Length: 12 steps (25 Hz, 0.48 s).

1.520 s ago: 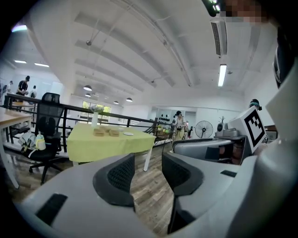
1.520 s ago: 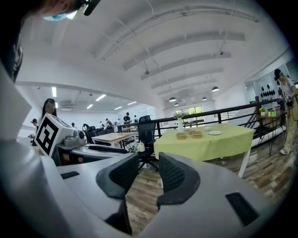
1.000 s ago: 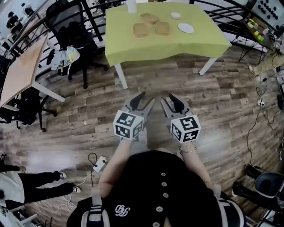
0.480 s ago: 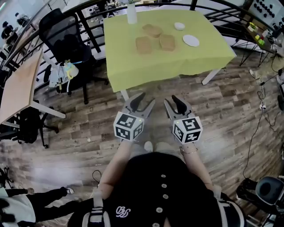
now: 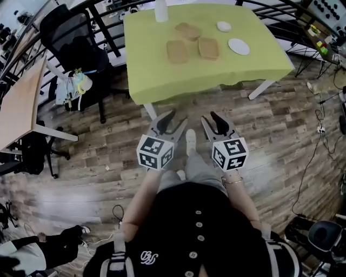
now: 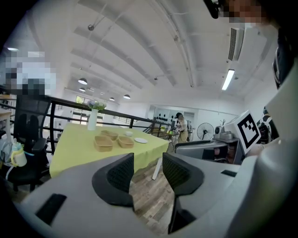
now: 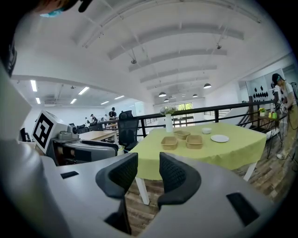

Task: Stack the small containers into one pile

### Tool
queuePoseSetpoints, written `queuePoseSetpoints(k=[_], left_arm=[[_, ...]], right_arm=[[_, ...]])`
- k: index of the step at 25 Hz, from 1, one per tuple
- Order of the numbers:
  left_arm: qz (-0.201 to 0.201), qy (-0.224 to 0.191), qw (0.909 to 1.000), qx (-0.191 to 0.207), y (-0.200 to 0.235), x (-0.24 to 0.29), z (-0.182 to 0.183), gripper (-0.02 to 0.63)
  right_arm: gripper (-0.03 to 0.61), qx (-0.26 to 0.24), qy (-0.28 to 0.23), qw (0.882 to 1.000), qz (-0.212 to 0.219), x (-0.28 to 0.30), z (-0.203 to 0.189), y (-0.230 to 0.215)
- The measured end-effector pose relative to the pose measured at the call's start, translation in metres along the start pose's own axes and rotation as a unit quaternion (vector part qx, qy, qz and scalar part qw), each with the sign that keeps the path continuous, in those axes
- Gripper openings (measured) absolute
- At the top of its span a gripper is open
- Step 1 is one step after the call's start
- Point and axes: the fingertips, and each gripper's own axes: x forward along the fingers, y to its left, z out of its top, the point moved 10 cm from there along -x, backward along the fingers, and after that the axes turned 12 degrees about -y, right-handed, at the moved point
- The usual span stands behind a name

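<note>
Wood floor [image 5: 303,108] under both tools, table w/ green cloth [image 5: 157,81] just ahead. I've got the left gripper [image 5: 177,119] and right gripper [image 5: 210,118] side by side over the floor, short of the table's near edge, both pointing at it. Left gripper view: jaws partly apart, nothing btwn them, only floor planks visible thru the gap. Right gripper view: same, gap a bit narrower, empty, floor and a table leg behind it. Task items are 3 tan containers on the cloth, unstacked, each apart from the others: left container [image 5: 177,51] and right container [image 5: 208,48] side by side, rear container [image 5: 187,31] behind them, roughly btwn the pair. White plate [image 5: 239,46] sits right of the right container, small white bowl [image 5: 224,26] behind the plate, white vase [image 5: 161,11] at the far edge. Black office chair [image 5: 75,38] stands left of the table. Neither tool is touching anything.
</note>
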Motion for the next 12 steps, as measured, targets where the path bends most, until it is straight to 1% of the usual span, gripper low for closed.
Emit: queuePoseSetpoints(k=[2, 6, 12], left_arm=[[0.005, 0.000, 1.0000, -0.002, 0.012, 0.010, -0.001, 0.189], [0.017, -0.009, 0.9998, -0.005, 0.034, 0.045, 0.004, 0.189], [0.024, -0.013, 0.9996, 0.000, 0.068, 0.111, 0.024, 0.189]], right_arm=[[0.140, -0.001, -0.001, 1.000, 0.004, 0.014, 0.001, -0.007], [0.140, -0.003, -0.002, 1.000, 0.013, 0.048, 0.008, -0.036], [0.140, 0.002, -0.005, 1.000, 0.020, 0.108, 0.026, -0.088]])
